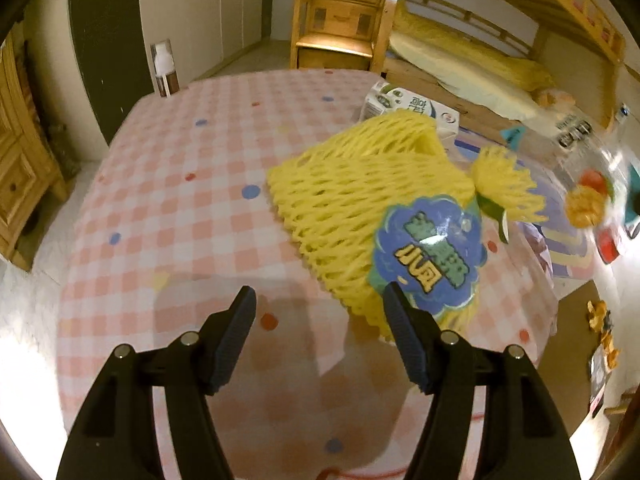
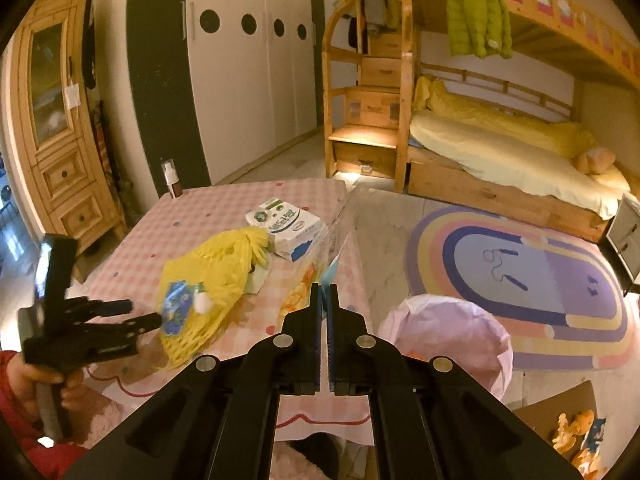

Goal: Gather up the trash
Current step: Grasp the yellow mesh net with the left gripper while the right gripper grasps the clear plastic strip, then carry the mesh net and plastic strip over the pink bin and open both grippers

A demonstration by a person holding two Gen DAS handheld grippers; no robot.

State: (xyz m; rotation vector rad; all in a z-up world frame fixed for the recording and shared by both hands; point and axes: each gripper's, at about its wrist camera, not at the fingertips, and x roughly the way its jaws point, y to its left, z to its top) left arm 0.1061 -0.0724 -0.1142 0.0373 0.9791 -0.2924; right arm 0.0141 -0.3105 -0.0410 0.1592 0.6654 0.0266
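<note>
A yellow foam fruit net (image 1: 360,204) with a blue sticker lies on the pink checked table (image 1: 192,184); it also shows in the right wrist view (image 2: 208,280). My left gripper (image 1: 320,304) is open, its right finger at the net's near edge; it shows in the right wrist view (image 2: 144,316). My right gripper (image 2: 325,292) is shut on a clear plastic wrapper (image 2: 320,256) with orange print, held above the table's right edge. The wrapper appears blurred in the left wrist view (image 1: 592,196). A white milk carton (image 2: 288,226) lies behind the net.
A bin lined with a pink bag (image 2: 452,332) stands on the floor right of the table. A small pump bottle (image 2: 171,180) stands at the table's far left corner. Orange peels (image 2: 576,436) lie on a box at lower right. A bunk bed (image 2: 500,152) is behind.
</note>
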